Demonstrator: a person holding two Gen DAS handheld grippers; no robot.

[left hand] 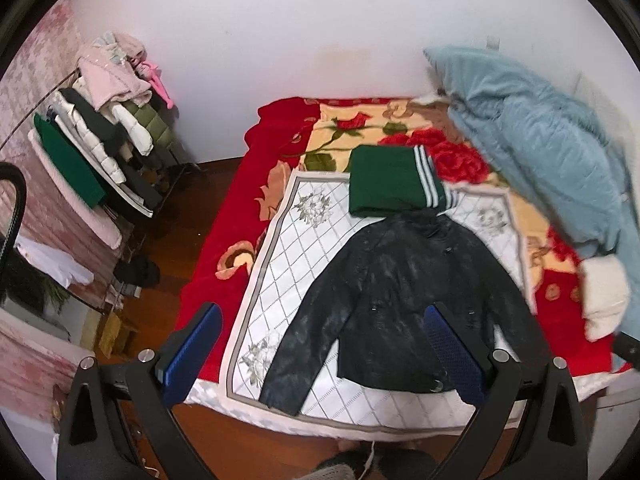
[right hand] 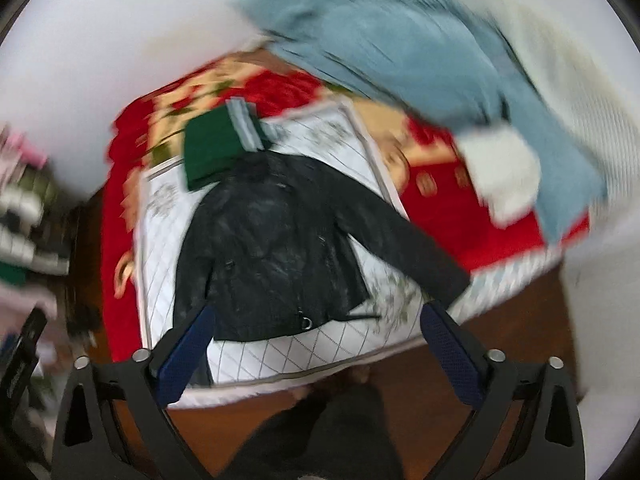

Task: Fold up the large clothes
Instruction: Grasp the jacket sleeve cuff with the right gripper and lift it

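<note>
Both my grippers, left (left hand: 320, 354) and right (right hand: 318, 346), hang with jaws wide and empty above the bed's (left hand: 224, 216) near edge, the black jacket (left hand: 404, 300) flat ahead, collar far, hem toward me, sleeves splayed, one per hand.

Bare white quilted mat (left hand: 304, 248) lies free on both sides of my spread black jacket (left hand: 400, 280). A folded green garment (left hand: 384, 184) blocks beyond its collar; a heaped pale-blue duvet (left hand: 540, 140) crowds the bed's far right corner.
</note>
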